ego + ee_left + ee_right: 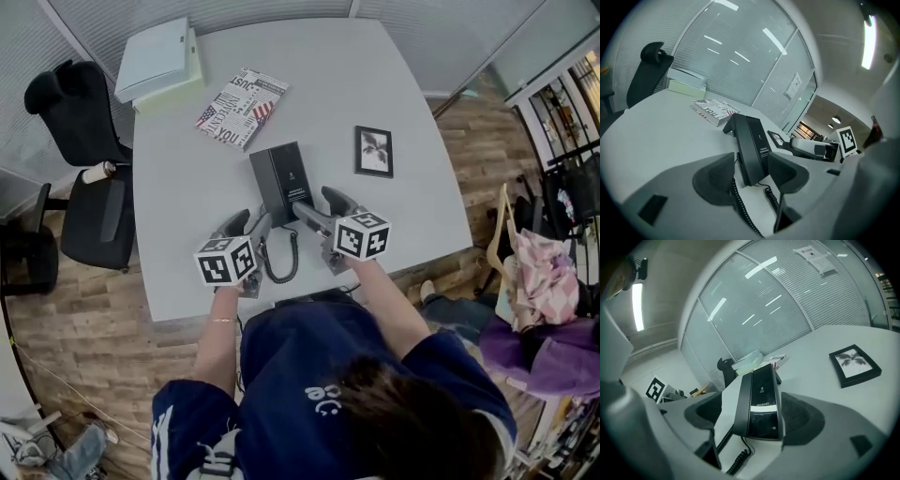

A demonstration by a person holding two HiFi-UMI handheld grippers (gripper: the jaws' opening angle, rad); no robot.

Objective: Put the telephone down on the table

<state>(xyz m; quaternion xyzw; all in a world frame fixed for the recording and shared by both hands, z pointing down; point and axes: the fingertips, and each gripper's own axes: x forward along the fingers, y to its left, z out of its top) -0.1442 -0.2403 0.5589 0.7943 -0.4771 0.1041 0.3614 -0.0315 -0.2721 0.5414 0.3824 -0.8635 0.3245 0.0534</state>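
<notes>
Looks like we're at the let-go stage: the telephone (281, 181) sits on the table (412, 112), with its near end right at our jaws. The left gripper (249, 225) and right gripper (319, 208) are both spread wide, pads off it. Next we'd just back straight out, minding the cord (281, 262).

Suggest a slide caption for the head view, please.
Left tongs and right tongs, both open, flank a black telephone lying on the table near a magazine and framed picture.
</notes>
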